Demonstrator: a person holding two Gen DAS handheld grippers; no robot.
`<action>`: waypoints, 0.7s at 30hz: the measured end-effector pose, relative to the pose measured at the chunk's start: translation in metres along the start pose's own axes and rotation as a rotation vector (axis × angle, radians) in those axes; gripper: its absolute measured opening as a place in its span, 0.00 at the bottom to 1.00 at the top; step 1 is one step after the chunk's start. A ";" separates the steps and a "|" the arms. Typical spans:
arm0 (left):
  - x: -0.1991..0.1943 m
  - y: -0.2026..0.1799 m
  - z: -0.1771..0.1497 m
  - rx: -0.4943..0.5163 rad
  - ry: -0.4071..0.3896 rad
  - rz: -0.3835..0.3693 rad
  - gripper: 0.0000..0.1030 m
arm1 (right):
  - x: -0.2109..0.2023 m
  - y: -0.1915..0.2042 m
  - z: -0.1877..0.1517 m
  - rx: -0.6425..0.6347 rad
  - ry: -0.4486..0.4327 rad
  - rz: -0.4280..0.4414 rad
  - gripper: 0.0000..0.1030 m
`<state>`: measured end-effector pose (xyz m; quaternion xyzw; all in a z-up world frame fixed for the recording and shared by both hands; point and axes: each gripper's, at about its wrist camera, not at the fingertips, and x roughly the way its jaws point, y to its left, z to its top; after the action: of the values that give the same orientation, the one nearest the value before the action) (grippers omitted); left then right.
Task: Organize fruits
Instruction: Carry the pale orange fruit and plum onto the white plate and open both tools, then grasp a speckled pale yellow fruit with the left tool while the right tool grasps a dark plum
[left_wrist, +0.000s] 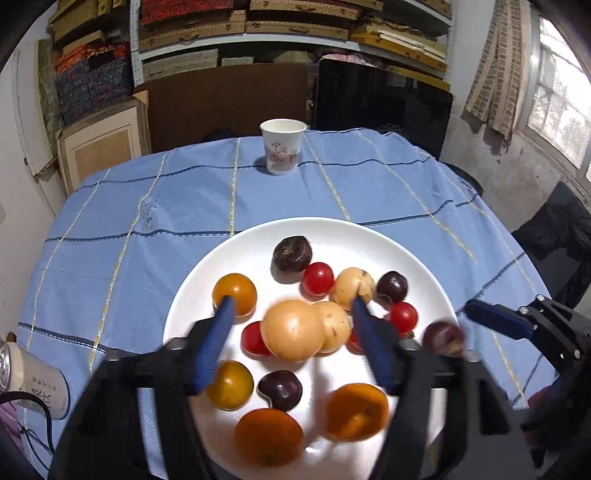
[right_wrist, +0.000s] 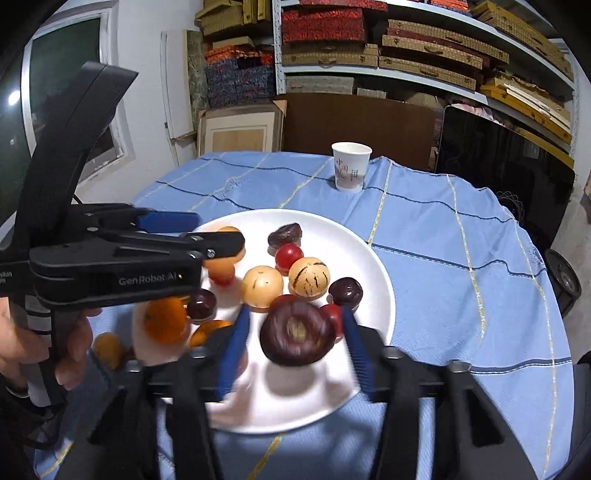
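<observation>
A white plate (left_wrist: 369, 236) on the blue tablecloth holds several fruits: oranges, tan round fruits, red tomatoes and dark purple fruits. My left gripper (left_wrist: 291, 302) is open above the plate, its fingers either side of a large tan fruit (left_wrist: 291, 330). My right gripper (right_wrist: 293, 314) is open around a blurred dark purple fruit (right_wrist: 297, 334) over the plate (right_wrist: 373, 266); I cannot tell whether the fruit touches the pads. The right gripper also shows at the plate's right edge in the left wrist view (left_wrist: 495, 319), next to that purple fruit (left_wrist: 443, 338). The left gripper appears from the side in the right wrist view (right_wrist: 195, 230).
A white paper cup (left_wrist: 282, 146) stands at the table's far side, also in the right wrist view (right_wrist: 350, 166). A white can (left_wrist: 29, 380) lies at the left table edge. Shelves of boxes, a brown board and a dark screen stand behind the table.
</observation>
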<state>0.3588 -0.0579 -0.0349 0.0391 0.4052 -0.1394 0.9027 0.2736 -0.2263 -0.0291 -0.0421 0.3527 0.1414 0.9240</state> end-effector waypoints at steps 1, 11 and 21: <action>-0.001 0.004 0.000 -0.019 -0.002 -0.002 0.72 | 0.000 0.001 0.000 -0.002 -0.008 -0.009 0.59; -0.077 0.026 -0.055 -0.022 -0.077 -0.022 0.86 | -0.044 0.017 -0.047 -0.009 0.010 0.061 0.59; -0.096 0.038 -0.155 -0.004 -0.017 0.052 0.86 | -0.056 0.063 -0.099 0.002 0.072 0.117 0.59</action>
<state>0.1970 0.0285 -0.0689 0.0465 0.3964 -0.1152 0.9096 0.1514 -0.1967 -0.0646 -0.0256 0.3878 0.1932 0.9009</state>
